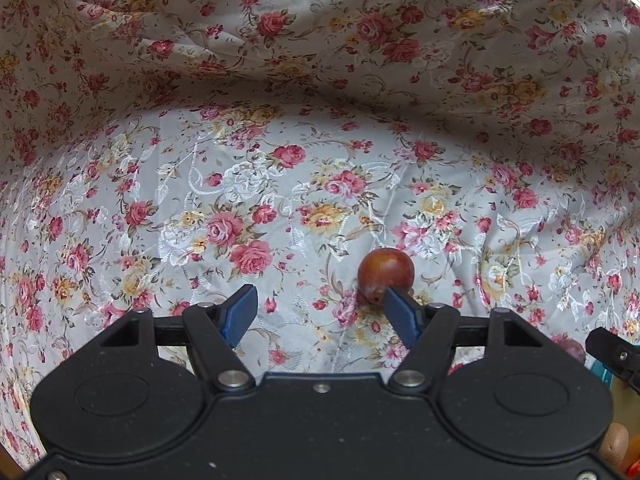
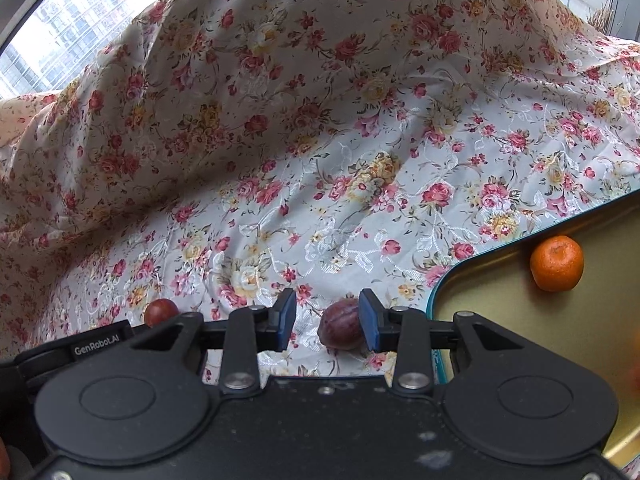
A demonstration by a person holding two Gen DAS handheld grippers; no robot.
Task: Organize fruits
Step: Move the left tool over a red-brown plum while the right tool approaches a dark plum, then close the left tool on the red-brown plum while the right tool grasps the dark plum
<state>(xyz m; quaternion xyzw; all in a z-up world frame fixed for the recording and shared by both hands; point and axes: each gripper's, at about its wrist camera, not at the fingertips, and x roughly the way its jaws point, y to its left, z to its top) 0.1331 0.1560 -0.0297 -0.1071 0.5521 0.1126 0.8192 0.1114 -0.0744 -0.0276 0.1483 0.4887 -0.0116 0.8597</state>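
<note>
Right gripper [image 2: 327, 322]: jaws open partway, straddling a dark red-purple fruit [image 2: 341, 327] lying on the floral cloth [image 2: 280, 160]. Right pad [image 2: 370, 322] looks touching or just beside the fruit's flank; left pad [image 2: 286, 320] clearly apart. Nothing held yet.

Left gripper [image 1: 320, 312]: spread wide, empty. A reddish-brown round fruit [image 1: 385, 274] sits on the cloth beyond its right fingertip, which overlaps the fruit in this view; contact cannot be told.

Gold tray with teal rim [image 2: 436, 300] lies just right of the right gripper, holding a mandarin [image 2: 556, 263].

Handling, judged: purple fruit looks small, light, smooth-skinned, faintly ribbed; likely firm but bruisable, and prone to roll or squirt out of flat pads. Take it across the widest middle, pads square to the flanks, gentle squeeze. Loose wrinkled cloth beneath may snag on a low fingertip.

Orientation: purple fruit slightly egg-shaped, long axis seemingly running away from the camera, roughly along the fingers, so the jaws close across its short width. Brown fruit near-spherical, a small dimple facing the camera
</note>
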